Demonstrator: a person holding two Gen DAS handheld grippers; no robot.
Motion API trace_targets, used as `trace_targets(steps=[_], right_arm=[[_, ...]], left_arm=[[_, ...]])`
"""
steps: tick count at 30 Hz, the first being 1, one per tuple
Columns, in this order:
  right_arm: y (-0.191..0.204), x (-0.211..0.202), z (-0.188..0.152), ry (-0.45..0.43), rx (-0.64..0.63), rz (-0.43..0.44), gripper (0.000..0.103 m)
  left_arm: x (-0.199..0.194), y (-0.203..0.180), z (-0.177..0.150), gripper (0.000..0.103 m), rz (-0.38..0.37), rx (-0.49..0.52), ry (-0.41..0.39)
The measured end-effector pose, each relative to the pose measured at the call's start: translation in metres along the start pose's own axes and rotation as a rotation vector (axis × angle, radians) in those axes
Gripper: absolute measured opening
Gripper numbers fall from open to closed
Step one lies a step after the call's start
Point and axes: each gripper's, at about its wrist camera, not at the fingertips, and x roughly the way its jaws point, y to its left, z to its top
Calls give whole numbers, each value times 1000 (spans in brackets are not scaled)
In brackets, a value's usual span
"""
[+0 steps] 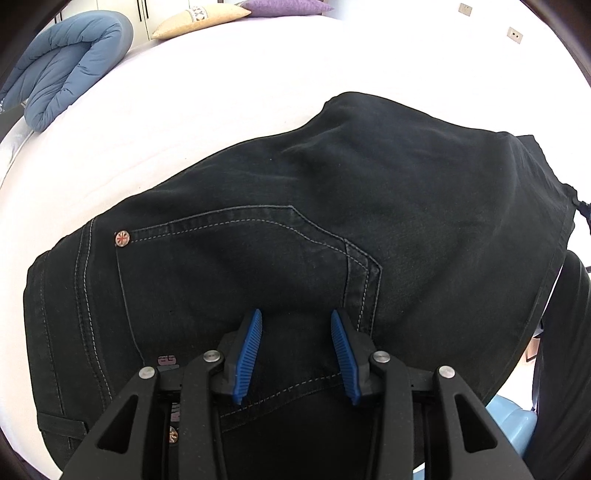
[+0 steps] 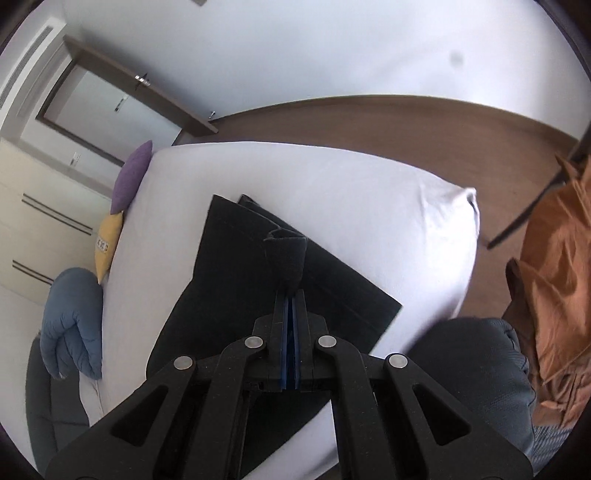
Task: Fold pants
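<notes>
Black jeans (image 1: 295, 229) lie on a white bed (image 1: 207, 96), back pocket and waistband toward me. My left gripper (image 1: 296, 317) is open, its blue pads just above the pocket area near the waistband, holding nothing. In the right wrist view the jeans (image 2: 229, 266) lie flat on the bed with the legs stretched away. My right gripper (image 2: 290, 295) is shut on a bunched piece of the jeans' fabric (image 2: 290, 254) and holds it lifted above the rest of the cloth.
A rolled blue duvet (image 1: 70, 62) and beige (image 1: 199, 20) and purple (image 1: 284, 5) pillows sit at the bed's far side. A blue object (image 1: 513, 424) lies below the jeans' right edge. An orange cloth (image 2: 554, 277) hangs right, over the wooden floor (image 2: 369, 122).
</notes>
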Motion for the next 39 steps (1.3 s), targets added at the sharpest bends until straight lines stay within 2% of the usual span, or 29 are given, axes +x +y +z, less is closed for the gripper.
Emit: trace_targets(steps=[5,10,17,20,24,28,30,32,33,35,36,37,39], right_arm=[[-8,-12,-6,-22,-37,10,0],[6,-8,-11,-1,9,16,0],[-39,-7,-21,39,49,-23,0],[-40,-2,-16,49,16,-5,0],[-22,8,-11,49,-99,-42,0],[-22,19,-5,114,-123,-62,1],[-18,19,-1,164,-177,-101,3],[-17,10,6,183,-199,-168,19],[-17,2,10,155,-211,-230,23],[-21,-19,23,65,-212,-355,40],[-23,-27,28,41,-187,-356,45],[-22,-35,32,27,-157,-291,46],[-6,-39,36,45,-174,-167,46]], left_arm=[[3,-6,9,43,10,-7,14],[2,-12,13,50,45,-5,21],[2,-20,18,56,67,-2,11],[4,-20,18,58,55,-16,6],[6,-24,22,60,53,-16,1],[4,-21,18,62,45,-31,-11],[10,-16,11,62,46,-33,-15],[11,-17,12,62,50,-34,-14],[9,-15,10,62,51,-35,-15],[8,-14,7,62,50,-39,-21],[8,-14,7,62,50,-41,-25],[9,-14,5,62,51,-43,-28],[10,-14,1,62,52,-45,-31]])
